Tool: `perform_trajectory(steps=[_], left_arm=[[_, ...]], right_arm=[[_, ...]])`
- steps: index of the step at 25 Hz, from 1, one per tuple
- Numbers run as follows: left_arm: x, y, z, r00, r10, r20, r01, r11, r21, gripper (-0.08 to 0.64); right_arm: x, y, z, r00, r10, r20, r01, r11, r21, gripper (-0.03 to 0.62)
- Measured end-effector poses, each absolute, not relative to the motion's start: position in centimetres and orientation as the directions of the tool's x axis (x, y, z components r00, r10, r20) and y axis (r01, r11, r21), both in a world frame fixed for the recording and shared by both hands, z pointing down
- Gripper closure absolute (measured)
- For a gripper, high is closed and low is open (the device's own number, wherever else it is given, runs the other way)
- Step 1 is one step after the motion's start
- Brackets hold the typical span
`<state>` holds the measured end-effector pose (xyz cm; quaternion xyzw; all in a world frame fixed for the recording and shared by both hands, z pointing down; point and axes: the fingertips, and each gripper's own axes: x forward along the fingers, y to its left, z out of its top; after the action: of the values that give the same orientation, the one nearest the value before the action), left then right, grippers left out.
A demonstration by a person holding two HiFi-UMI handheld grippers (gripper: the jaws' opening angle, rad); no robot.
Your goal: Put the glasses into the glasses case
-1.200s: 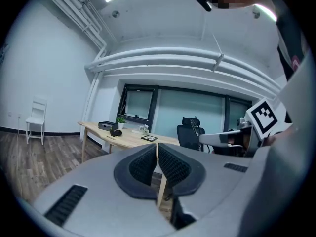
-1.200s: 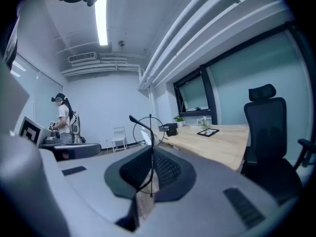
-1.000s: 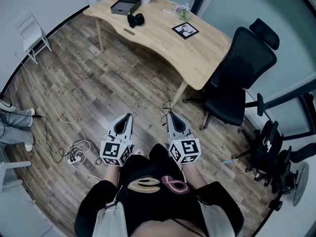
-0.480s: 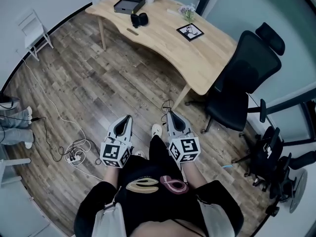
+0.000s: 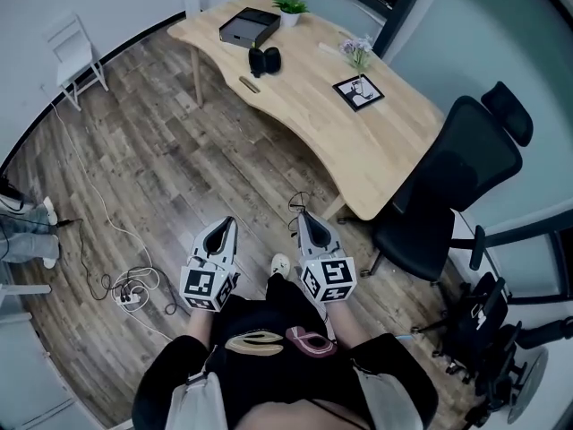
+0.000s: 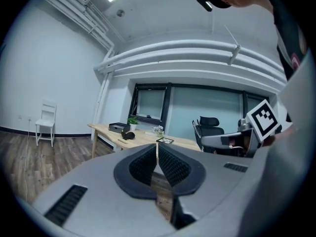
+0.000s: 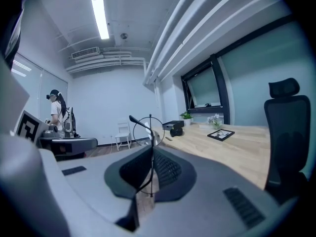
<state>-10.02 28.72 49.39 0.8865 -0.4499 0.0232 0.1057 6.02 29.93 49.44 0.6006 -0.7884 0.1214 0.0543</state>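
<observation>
Thin wire-rimmed glasses (image 7: pixel 146 127) stand upright between the jaws of my right gripper (image 7: pixel 151 154), which is shut on them; one round lens ring and a temple arm stick up above the pads. In the head view the glasses (image 5: pixel 294 207) show as a faint wire at the right gripper's (image 5: pixel 302 217) tip. My left gripper (image 5: pixel 222 226) (image 6: pixel 157 157) is shut with nothing in it. A black rounded object (image 5: pixel 264 59), possibly the glasses case, lies on the far wooden desk (image 5: pixel 313 124), well ahead of both grippers; it also shows small in the right gripper view (image 7: pixel 176 131).
On the desk are a dark box (image 5: pixel 249 27), a potted plant (image 5: pixel 291 7), flowers (image 5: pixel 358 50) and a framed picture (image 5: pixel 359 90). A black office chair (image 5: pixel 448 204) stands right of the desk. Cables (image 5: pixel 130 285) lie on the floor at left; a white chair (image 5: pixel 76 56) stands by the wall.
The desk and office chair have slid lower in the head view. Both grippers keep their places side by side, the right still holding the glasses.
</observation>
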Motion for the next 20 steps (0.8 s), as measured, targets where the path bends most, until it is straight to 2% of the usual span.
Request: perform_trajectory(steps=[20], left_arm=[[2.0,17.1,49.8,0.573,-0.805,0.156,-0.819,-0.556,0.140,0.534]], right_arm=[[15.5,17.9,49.7,-0.362,-0.903,0.233,-0.932,0.344,-0.115,0.574]])
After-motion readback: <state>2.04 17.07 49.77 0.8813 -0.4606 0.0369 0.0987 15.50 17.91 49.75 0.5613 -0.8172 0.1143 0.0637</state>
